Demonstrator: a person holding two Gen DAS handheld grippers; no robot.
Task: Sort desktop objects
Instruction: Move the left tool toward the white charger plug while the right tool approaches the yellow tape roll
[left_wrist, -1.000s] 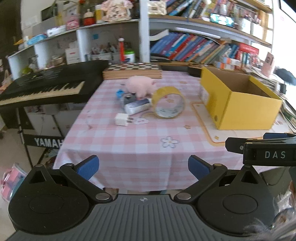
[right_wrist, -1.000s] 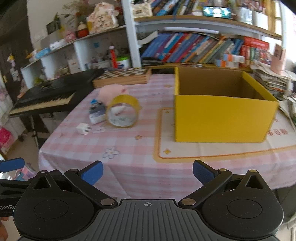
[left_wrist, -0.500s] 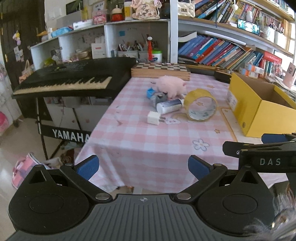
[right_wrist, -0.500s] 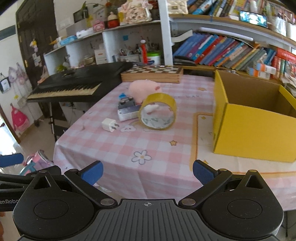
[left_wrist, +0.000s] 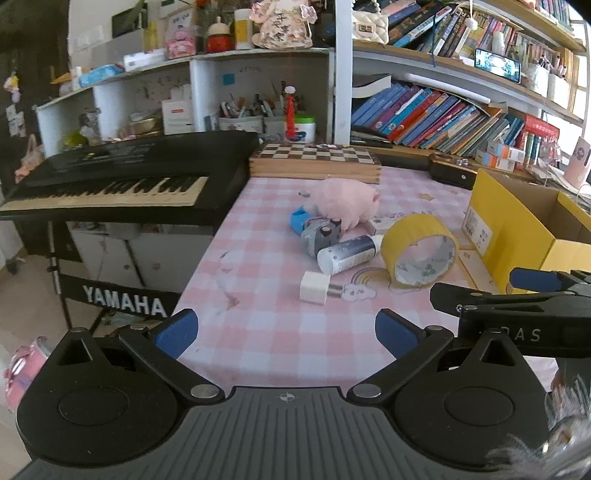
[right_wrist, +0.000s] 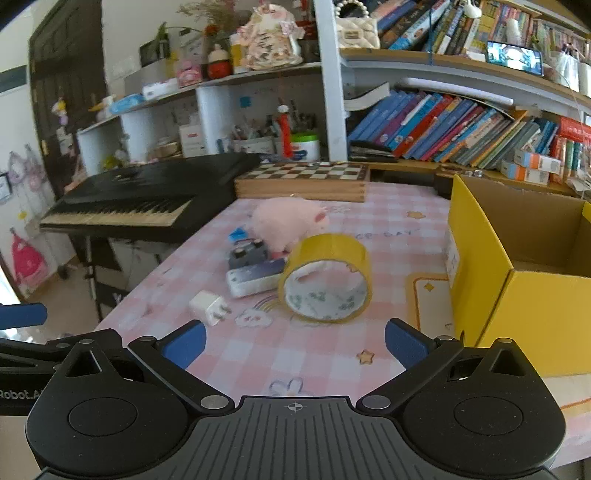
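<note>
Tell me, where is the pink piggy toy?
The pink pig toy sits mid-table in both views, in front of the chessboard and just behind the yellow tape roll and grey gadget.

I am in a home room. I see a long shelf of colourful books (left_wrist: 436, 118), a black piano keyboard (left_wrist: 122, 184), and a table with a pink checked cloth (left_wrist: 258, 280).

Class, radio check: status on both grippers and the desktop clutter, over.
Both grippers open, empty. Tape roll, charger, plush pig unsorted. Yellow box open. Nothing blocking.
</note>
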